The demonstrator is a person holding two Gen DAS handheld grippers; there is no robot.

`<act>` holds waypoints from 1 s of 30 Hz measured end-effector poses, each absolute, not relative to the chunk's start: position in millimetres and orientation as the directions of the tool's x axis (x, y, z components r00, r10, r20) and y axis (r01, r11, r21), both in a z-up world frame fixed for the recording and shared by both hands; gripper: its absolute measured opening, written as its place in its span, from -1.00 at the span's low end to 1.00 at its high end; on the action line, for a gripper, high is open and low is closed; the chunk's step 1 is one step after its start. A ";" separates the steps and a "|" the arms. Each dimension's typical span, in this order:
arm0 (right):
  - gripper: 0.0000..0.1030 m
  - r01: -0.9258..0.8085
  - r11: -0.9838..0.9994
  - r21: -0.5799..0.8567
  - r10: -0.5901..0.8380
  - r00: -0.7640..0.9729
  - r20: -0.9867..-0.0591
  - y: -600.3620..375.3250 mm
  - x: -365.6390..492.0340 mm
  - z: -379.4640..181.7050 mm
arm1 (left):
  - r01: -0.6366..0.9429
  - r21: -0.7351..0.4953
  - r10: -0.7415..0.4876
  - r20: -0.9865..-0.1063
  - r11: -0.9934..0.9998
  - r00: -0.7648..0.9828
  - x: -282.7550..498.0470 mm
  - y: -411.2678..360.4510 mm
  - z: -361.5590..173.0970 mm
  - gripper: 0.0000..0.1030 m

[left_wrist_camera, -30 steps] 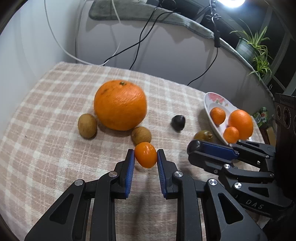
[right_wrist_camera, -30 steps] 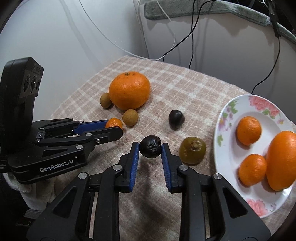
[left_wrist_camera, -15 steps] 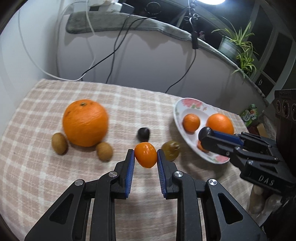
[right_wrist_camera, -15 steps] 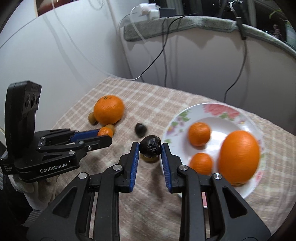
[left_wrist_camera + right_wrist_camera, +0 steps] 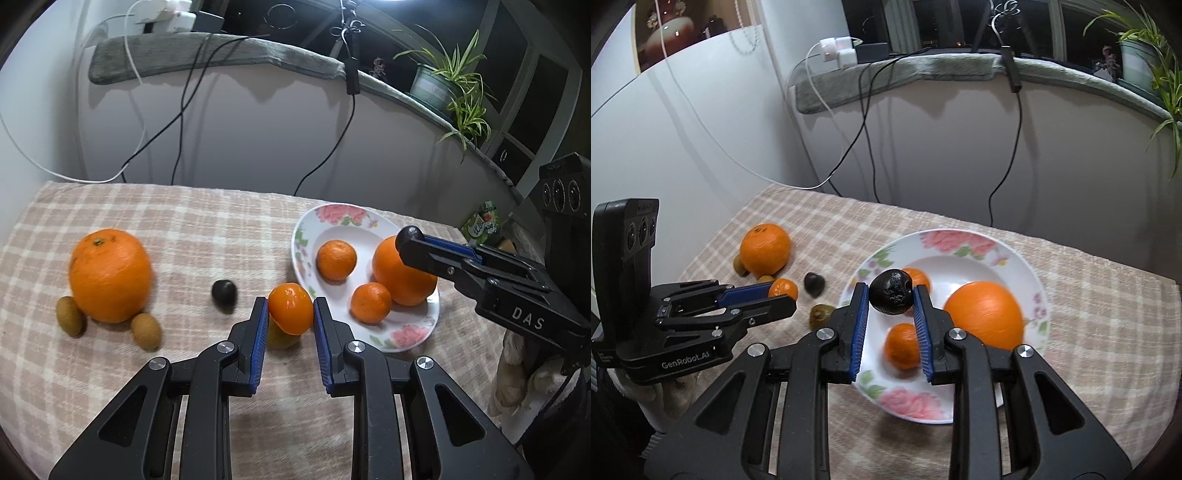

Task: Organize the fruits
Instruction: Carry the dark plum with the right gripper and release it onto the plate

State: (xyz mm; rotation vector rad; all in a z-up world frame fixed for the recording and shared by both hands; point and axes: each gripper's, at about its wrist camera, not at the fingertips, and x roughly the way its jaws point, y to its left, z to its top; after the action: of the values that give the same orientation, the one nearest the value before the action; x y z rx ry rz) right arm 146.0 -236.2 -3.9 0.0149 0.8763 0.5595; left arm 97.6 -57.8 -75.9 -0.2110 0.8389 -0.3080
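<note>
My left gripper (image 5: pixel 290 308) is shut on a small orange fruit (image 5: pixel 290 308), held above the cloth just left of the floral plate (image 5: pixel 332 216). My right gripper (image 5: pixel 891 297) is shut on a dark wrinkled fruit (image 5: pixel 891 297), held over the plate's (image 5: pixel 960 243) left part. The plate holds a big orange (image 5: pixel 984 319) and two small oranges (image 5: pixel 903 346). On the cloth lie a large orange (image 5: pixel 110 274), two small brown fruits (image 5: pixel 69 320), a dark fruit (image 5: pixel 224 291) and a green-brown fruit (image 5: pixel 820 315), partly hidden under the left gripper's fruit.
The checked tablecloth (image 5: pixel 184 221) covers the table, backed by a white wall with hanging cables (image 5: pixel 181 118). A grey ledge with a potted plant (image 5: pixel 443 81) runs behind. The table's right edge lies beyond the plate.
Both grippers have moved right, toward the plate, each still holding its fruit. The right gripper's dark fruit now hangs over the plate; the left gripper's orange is near the plate's left rim.
</note>
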 end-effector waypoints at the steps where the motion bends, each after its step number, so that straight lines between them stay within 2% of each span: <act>1: -0.50 -0.455 0.859 0.235 0.467 0.508 -0.724 -237.4 148.1 -4.1 | 0.188 -0.303 -0.352 -0.696 0.934 0.626 99.1 -60.2 -75.9 -0.56; 30: -0.50 -0.419 0.879 0.227 0.433 0.505 -0.746 -252.6 183.4 -19.0 | 0.250 -0.304 -0.394 -0.715 0.919 0.578 121.9 -97.3 -80.6 -0.56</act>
State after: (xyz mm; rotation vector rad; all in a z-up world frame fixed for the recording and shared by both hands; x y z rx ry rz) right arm 183.4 -252.6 -19.0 0.0168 0.9053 0.5145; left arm 121.9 -97.3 -80.6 -0.1774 0.8774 -0.3793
